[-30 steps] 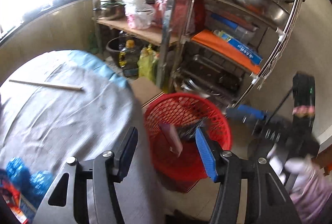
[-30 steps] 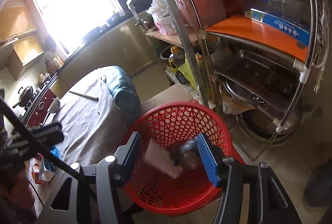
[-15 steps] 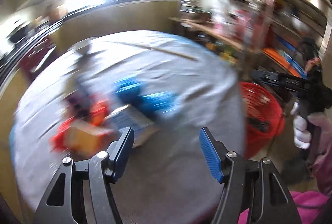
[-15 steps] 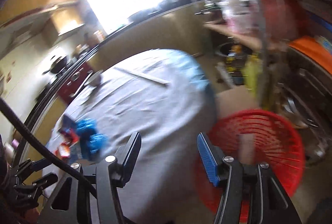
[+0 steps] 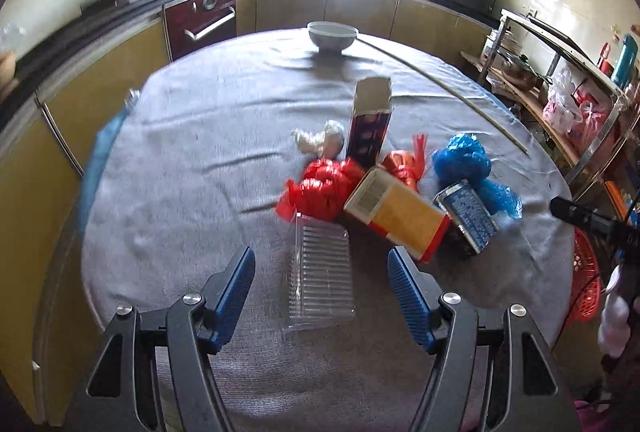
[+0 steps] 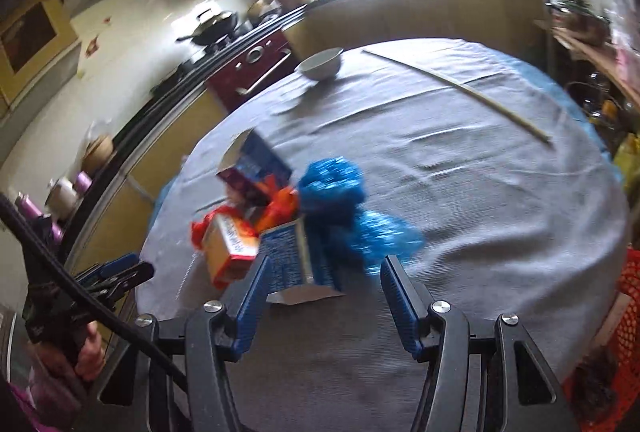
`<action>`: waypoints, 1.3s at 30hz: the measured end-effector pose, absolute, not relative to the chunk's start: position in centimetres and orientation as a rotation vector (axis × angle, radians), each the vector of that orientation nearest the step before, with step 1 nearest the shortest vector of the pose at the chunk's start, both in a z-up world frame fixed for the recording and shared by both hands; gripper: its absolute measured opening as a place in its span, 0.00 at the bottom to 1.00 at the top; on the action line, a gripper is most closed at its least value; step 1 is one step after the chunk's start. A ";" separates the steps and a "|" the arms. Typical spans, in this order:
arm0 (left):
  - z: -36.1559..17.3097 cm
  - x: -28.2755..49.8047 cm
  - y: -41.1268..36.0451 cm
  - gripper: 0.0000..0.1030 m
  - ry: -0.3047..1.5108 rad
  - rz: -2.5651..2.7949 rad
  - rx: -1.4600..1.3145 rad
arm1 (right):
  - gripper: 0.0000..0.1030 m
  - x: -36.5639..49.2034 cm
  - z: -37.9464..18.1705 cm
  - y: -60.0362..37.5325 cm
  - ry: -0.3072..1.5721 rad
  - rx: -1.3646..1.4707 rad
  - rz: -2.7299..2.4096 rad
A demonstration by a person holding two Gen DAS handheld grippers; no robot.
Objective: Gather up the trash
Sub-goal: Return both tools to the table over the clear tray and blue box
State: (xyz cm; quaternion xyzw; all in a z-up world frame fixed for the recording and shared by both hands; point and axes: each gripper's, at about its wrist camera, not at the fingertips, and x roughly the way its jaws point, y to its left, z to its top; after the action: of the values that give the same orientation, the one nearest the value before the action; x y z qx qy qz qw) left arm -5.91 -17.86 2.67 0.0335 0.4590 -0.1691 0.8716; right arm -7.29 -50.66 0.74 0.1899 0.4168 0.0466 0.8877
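A pile of trash lies on the round grey-clothed table point(image 5: 192, 136). A clear plastic tray point(image 5: 322, 272) lies between the fingers of my open left gripper point(image 5: 322, 284). Beyond it are a red plastic bag point(image 5: 324, 188), a yellow carton point(image 5: 396, 212), a blue printed box point(image 5: 468, 220), a blue plastic bag point(image 5: 464, 156), an upright open carton point(image 5: 370, 120) and a crumpled white wad point(image 5: 320, 140). My open right gripper point(image 6: 324, 290) points at the blue printed box point(image 6: 296, 260) and the blue bag point(image 6: 340, 200). The red mesh basket point(image 6: 628, 320) stands at the table's right edge.
A white bowl point(image 5: 332, 36) and a long thin stick point(image 5: 452, 92) lie at the far side of the table. A metal shelf rack point(image 5: 568, 84) stands to the right. Kitchen counters and an oven point(image 5: 200, 20) run behind the table.
Both grippers have swung from over the red basket back to the table and now face the trash pile. Both stay open and empty.
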 end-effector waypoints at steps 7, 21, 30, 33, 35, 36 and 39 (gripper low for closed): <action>0.5 -4.7 -17.5 0.68 1.042 -0.374 0.047 | 0.59 -5.3 -1.5 -46.1 0.974 0.306 0.165; -1.5 -3.5 -17.4 0.68 1.117 -0.391 -0.006 | 0.62 -2.5 -4.1 -42.8 1.027 0.092 0.095; -1.0 -3.3 -16.7 0.67 1.100 -0.401 0.000 | 0.62 -2.0 -3.2 -44.0 0.998 0.097 0.068; -1.0 -3.4 -16.5 0.67 1.099 -0.404 0.002 | 0.62 -1.2 -3.8 -44.4 1.020 0.131 0.088; -0.8 -3.6 -16.4 0.66 1.091 -0.404 0.012 | 0.62 -0.9 -4.0 -44.3 1.020 0.141 0.101; -0.7 -3.7 -16.4 0.65 1.087 -0.402 0.017 | 0.62 -0.8 -4.2 -44.2 1.020 0.138 0.105; -0.8 -3.6 -15.7 0.64 1.088 -0.388 0.020 | 0.62 -0.7 -4.4 -43.8 1.003 0.134 0.117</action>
State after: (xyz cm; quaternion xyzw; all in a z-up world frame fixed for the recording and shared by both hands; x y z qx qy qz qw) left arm -3.58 -15.73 -0.76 0.0095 0.5143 -0.1834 0.8377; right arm -0.69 -43.78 -4.42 0.0643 0.4800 0.0559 0.8731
